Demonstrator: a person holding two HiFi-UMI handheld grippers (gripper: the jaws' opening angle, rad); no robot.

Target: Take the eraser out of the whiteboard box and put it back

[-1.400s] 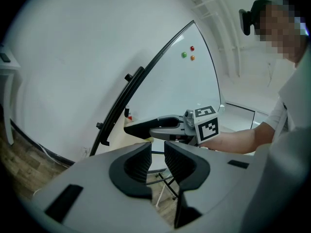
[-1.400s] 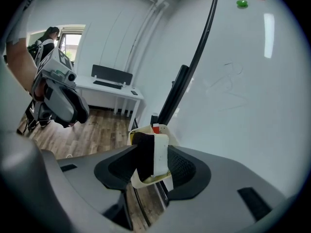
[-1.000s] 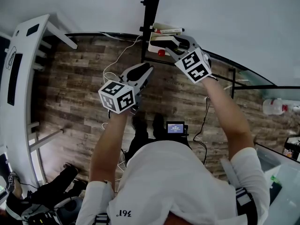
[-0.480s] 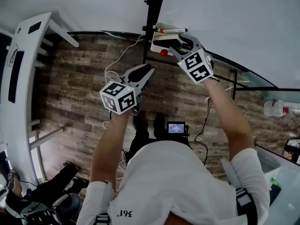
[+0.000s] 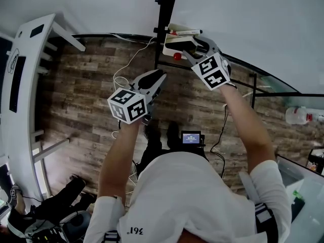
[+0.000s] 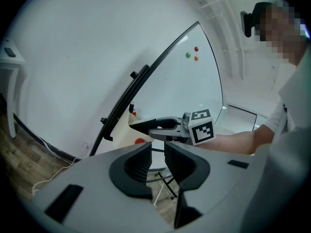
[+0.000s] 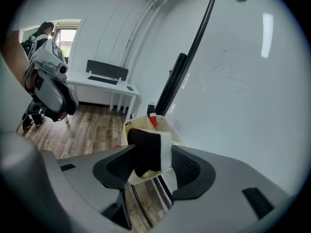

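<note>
From the head view, the right gripper (image 5: 189, 48) reaches down to the cream box (image 5: 171, 46) hung on the frame of the board (image 5: 243, 19). The left gripper (image 5: 160, 76) hangs well apart over the wood floor (image 5: 81, 100), and a white desk (image 5: 23, 80) stands along the left. The left gripper view shows its jaws a narrow gap apart with nothing between them. In the right gripper view the eraser (image 7: 146, 149) stands in the box, between jaws that have just been opening, and the pads flank it without seeming to press. I judge this either a release or a widening before a grasp. Either way, hold steady, keep both pads clear, and move straight along the jaws so the box is not knocked.
</note>
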